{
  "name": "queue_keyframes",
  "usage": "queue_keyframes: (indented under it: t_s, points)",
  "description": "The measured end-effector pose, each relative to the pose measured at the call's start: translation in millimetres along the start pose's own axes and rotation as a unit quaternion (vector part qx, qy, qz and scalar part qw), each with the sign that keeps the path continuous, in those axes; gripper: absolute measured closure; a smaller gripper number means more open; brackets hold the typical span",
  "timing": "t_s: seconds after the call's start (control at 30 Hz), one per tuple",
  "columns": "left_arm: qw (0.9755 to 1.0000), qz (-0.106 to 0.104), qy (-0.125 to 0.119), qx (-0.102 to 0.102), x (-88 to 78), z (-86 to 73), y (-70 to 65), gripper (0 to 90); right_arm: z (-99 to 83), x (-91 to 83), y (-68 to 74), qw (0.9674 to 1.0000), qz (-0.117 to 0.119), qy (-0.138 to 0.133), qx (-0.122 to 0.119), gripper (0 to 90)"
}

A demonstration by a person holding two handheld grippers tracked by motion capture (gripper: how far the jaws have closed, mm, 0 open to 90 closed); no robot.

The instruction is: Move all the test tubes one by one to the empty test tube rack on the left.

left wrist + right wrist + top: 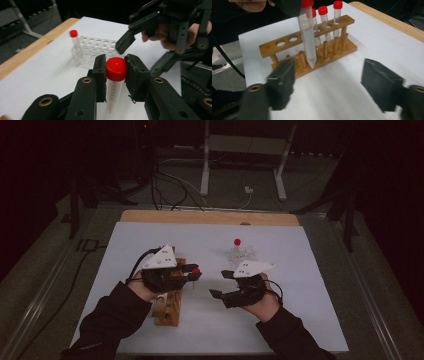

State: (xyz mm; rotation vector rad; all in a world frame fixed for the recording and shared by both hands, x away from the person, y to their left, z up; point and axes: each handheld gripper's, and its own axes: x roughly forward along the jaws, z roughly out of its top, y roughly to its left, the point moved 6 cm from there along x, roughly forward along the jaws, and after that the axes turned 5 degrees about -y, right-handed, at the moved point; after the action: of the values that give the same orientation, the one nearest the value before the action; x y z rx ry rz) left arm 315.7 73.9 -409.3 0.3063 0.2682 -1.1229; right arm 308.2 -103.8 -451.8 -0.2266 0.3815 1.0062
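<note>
At the left of the white table sheet (280, 320), a light-brown wooden test-tube rack (167, 307) lies under the person's left hand. In the right gripper view this rack (312, 52) carries three red-capped tubes (323, 22) upright in the holes toward one end, with two holes bare at the other end.

Just above the rack, the left gripper (194, 272) has its black jaws clamped on a clear plastic test tube with a red screw cap (195, 270). In the left gripper view the pads press on the tube (115, 82) from both sides just at and below the cap, and the tube hangs upright, clear of the sheet. The right gripper view shows the same tube (307, 37) lifted in front of the rack, its pointed tip free in the air.

Farther right, the right gripper (221, 284) sits low over the sheet, its jaws spread apart with nothing between them, pointing toward the left gripper and close to it.

Beyond the two grippers, toward the far edge, stands a clear plastic rack (243, 254) with one red-capped tube (237, 242) upright at its corner (74, 40).
</note>
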Motion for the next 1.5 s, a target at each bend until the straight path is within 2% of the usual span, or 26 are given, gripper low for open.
queue_keyframes:
  t_s: [0.27,0.43,0.8,1.1,1.27,1.4,1.5]
  points:
    - [0.9996,0.026,-0.006,-0.007,-22.0,-0.3,12.4,72.1,2.3,-2.3,-1.9,0.9999,-0.007,-0.005,0.011,2.9]
    - [0.9989,0.044,-0.009,-0.012,-34.2,-2.1,19.3,72.1,2.8,-4.4,-3.8,0.9997,0.003,-0.010,0.020,0.1]
    - [0.9968,0.076,-0.016,-0.023,-55.3,-9.8,32.8,72.1,3.8,-7.5,-7.3,0.9997,-0.006,-0.015,0.018,0.1]
    - [0.9939,0.101,-0.016,-0.040,-65.9,-28.3,43.8,72.1,4.5,-8.3,-7.1,0.9997,-0.006,-0.019,0.016,0.1]
    - [0.9928,0.110,-0.010,-0.046,-63.9,-40.7,47.0,72.1,4.2,-8.4,-8.1,0.9997,-0.010,-0.020,0.014,0.1]
    - [0.9928,0.107,-0.005,-0.054,-58.8,-50.7,46.3,72.1,4.0,-8.3,-8.0,0.9997,-0.010,-0.020,0.014,0.1]
    - [0.9928,0.107,0.009,-0.054,-53.1,-60.1,45.9,72.1,4.1,-8.4,-7.6,0.9997,-0.009,-0.020,0.013,0.1]
